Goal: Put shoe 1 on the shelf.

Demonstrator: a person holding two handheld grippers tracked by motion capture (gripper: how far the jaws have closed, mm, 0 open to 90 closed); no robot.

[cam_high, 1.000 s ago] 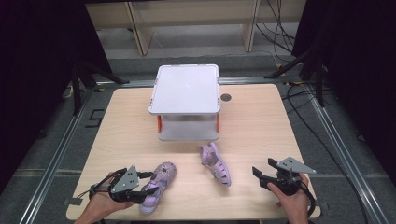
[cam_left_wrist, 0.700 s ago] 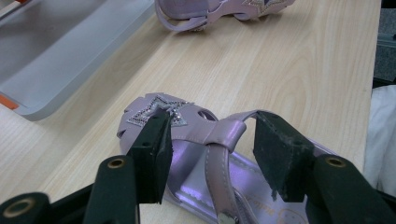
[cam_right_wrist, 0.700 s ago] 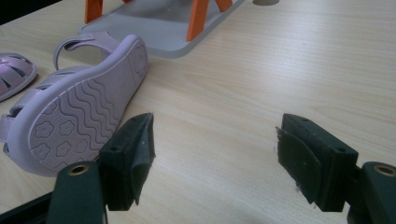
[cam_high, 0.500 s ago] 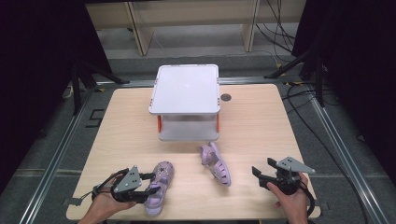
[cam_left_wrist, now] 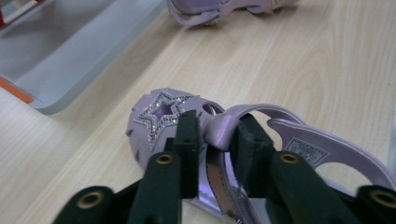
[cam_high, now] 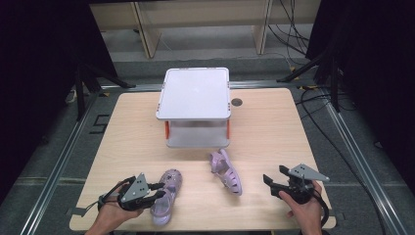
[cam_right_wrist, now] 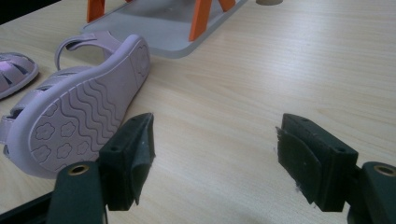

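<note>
On the wooden table (cam_high: 274,122) the left gripper (cam_high: 157,191) sits at the near left, its jaws pinched narrow on the strap of a purple sandal (cam_high: 165,196). In the left gripper view that sandal (cam_left_wrist: 161,114) shows a glittery star on its toe, and the strap runs up between the two black jaws; the heel end is cut off by the picture's edge and partly covered by the jaws, and the label print on the insole is too small to read. In the high view the hand (cam_high: 108,215) behind this gripper is cut off at the bottom edge.

The second sandal (cam_high: 226,171) lies near the middle of the table, just in front of the white two-tier shelf (cam_high: 195,98) with orange posts. In the right gripper view it (cam_right_wrist: 79,116) lies tipped on its side, its wavy sole facing the camera, so its upper is mostly hidden.

The right gripper (cam_high: 272,182) rests at the near right, jaws spread wide over bare wood, holding nothing and apart from the second sandal. The shelf's lower tier is shaded by the upper.
</note>
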